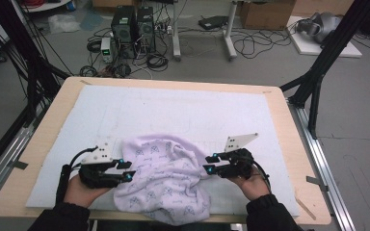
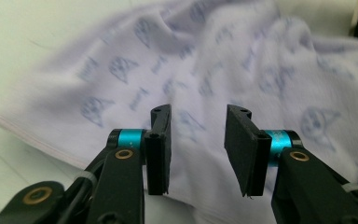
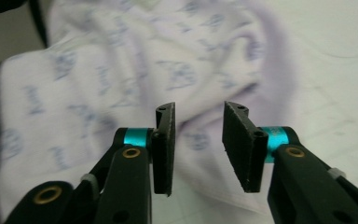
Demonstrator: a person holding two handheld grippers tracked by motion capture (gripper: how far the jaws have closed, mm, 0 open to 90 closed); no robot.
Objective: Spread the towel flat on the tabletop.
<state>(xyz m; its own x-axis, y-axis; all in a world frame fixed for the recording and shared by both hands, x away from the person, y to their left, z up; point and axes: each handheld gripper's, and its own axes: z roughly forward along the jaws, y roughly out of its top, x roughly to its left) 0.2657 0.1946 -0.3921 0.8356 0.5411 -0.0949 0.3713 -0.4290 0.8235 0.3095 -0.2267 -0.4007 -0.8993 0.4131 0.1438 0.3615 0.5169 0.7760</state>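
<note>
A pale lilac towel (image 1: 166,180) with a faint blue print lies crumpled on the white mat, its front part hanging over the table's near edge. My left gripper (image 1: 126,170) hovers at the towel's left side, jaws open with nothing between them; the left gripper view looks past its fingertips (image 2: 159,149) onto the towel (image 2: 205,70). My right gripper (image 1: 209,164) is at the towel's right side, also open and empty. In the right gripper view the towel (image 3: 121,79) lies just beyond the right gripper (image 3: 198,144), its edge under the jaws.
A white mat (image 1: 183,113) covers most of the wooden table (image 1: 289,139), bare beyond the towel. Black frame posts (image 1: 318,72) stand at the table's right and left. Computers and cables (image 1: 132,33) lie on the floor behind.
</note>
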